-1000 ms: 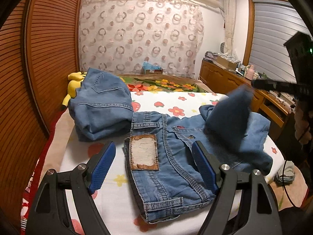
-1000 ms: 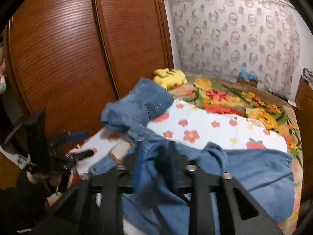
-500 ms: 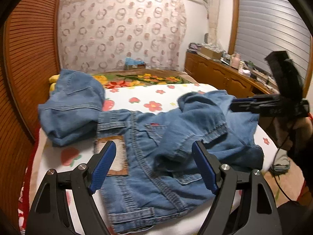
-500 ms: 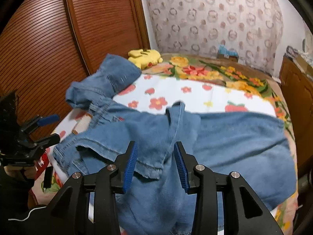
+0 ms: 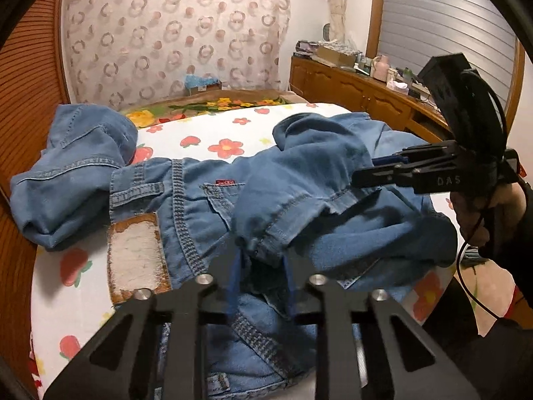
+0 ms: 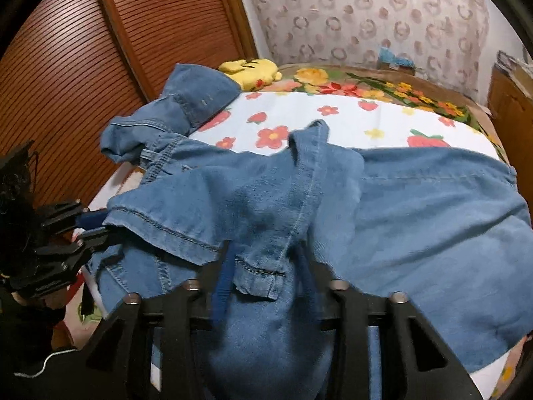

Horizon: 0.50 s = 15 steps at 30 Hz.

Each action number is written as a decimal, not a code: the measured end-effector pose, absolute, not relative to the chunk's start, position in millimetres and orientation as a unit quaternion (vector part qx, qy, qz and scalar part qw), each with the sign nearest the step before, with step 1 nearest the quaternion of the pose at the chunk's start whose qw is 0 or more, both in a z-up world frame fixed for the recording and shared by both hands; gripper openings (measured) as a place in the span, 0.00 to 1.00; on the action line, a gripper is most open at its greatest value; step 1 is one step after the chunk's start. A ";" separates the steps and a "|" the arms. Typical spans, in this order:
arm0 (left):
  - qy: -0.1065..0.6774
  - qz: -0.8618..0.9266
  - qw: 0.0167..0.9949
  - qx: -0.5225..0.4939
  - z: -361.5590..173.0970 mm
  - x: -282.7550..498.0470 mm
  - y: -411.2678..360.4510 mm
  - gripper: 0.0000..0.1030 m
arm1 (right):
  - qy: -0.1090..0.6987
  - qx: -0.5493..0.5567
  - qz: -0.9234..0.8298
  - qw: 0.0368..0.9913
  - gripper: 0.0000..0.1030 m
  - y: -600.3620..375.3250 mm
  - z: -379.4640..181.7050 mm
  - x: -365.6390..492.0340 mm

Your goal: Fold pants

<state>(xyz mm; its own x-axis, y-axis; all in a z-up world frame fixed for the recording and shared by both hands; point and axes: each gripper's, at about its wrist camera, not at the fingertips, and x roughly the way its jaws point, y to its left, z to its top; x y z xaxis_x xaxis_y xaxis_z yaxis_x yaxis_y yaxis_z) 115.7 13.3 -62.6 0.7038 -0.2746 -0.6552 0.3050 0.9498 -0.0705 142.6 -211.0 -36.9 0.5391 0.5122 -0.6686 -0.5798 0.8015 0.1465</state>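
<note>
Blue jeans (image 5: 200, 206) lie across the flowered bed sheet (image 5: 200, 133), the waistband with its brown leather patch (image 5: 136, 253) at the left. A leg is folded back over the seat, and its hem (image 5: 293, 213) sits near me. My left gripper (image 5: 261, 278) is closing its jaws, with the hem's left corner between the pads. My right gripper (image 6: 265, 280) is also closing, with the other end of the hem (image 6: 260, 273) between its pads. Each gripper shows in the other's view: the right gripper (image 5: 366, 171) and the left gripper (image 6: 96, 226).
A second folded pair of jeans (image 5: 76, 166) lies at the bed's left, beside a yellow plush toy (image 6: 253, 70). Louvred wooden doors (image 6: 83, 66) run along that side. A wooden sideboard (image 5: 359, 90) with clutter stands to the right. A person's hand (image 5: 483, 206) holds the right gripper.
The leg was carried over and laid on the seat of the jeans. Both grippers sank toward the bed. The left jaws went from wide open to narrow around the hem, and the right jaws narrowed too.
</note>
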 end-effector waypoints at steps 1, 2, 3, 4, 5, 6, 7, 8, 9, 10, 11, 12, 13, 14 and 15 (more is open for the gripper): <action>0.348 -0.157 0.924 0.021 -60.0 112.7 14.4 0.19 | 0.362 -0.053 0.316 0.875 0.18 -207.6 -33.1 140.8; 0.343 -0.159 0.925 0.020 -56.4 108.4 15.5 0.18 | 0.358 -0.059 0.321 0.875 0.16 -207.0 -31.7 140.5; 0.339 -0.159 0.927 0.020 -53.5 104.2 17.2 0.17 | 0.350 -0.062 0.327 0.876 0.15 -205.4 -27.6 138.0; 0.334 -0.158 0.929 0.020 -49.2 98.0 18.3 0.17 | 0.341 -0.061 0.331 0.878 0.15 -202.2 -21.4 135.6; 0.328 -0.160 0.931 0.020 -45.2 91.4 19.2 0.17 | 0.335 -0.061 0.335 0.879 0.15 -199.1 -18.0 135.8; 0.322 -0.161 0.933 0.021 -41.1 85.2 20.8 0.17 | 0.327 -0.062 0.339 0.880 0.14 -195.4 -11.3 132.7; 0.316 -0.161 0.935 0.019 -36.6 78.2 23.6 0.17 | 0.318 -0.064 0.342 0.882 0.14 -191.1 -4.2 130.1; 0.311 -0.161 0.937 0.014 -32.6 71.6 26.8 0.16 | 0.307 -0.064 0.348 0.883 0.14 -185.1 4.5 127.8; 0.307 -0.160 0.938 0.008 -28.9 65.9 30.6 0.16 | 0.299 -0.065 0.354 0.884 0.14 -180.2 11.6 126.1; 0.302 -0.160 0.940 0.001 -24.3 58.1 35.7 0.16 | 0.292 -0.066 0.361 0.883 0.14 -175.0 19.8 124.3; 0.300 -0.161 0.940 -0.003 -22.0 54.4 38.9 0.16 | 0.282 -0.069 0.367 0.884 0.14 -167.0 28.8 123.0; 0.298 -0.160 0.941 -0.007 -19.4 49.0 43.1 0.16 | 0.274 -0.071 0.375 0.883 0.14 -159.2 36.0 121.2; 0.297 -0.158 0.942 -0.008 -18.4 46.2 46.2 0.16 | 0.267 -0.074 0.384 0.881 0.14 -150.4 42.7 120.4; 0.296 -0.155 0.943 -0.009 -17.4 43.3 49.3 0.16 | 0.260 -0.079 0.393 0.878 0.14 -139.8 49.8 119.6; 0.296 -0.150 0.943 -0.010 -17.0 39.6 53.3 0.16 | 0.253 -0.084 0.400 0.877 0.14 -129.5 55.0 118.9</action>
<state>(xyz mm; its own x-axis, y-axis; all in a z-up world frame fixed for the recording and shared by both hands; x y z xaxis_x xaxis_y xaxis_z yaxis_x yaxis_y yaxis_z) 39.6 53.3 -17.0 0.7797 -0.2880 -0.5560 0.2764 0.9551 -0.1071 118.9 -129.5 55.0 0.5522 0.6584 -0.5115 -0.7438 0.6662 0.0547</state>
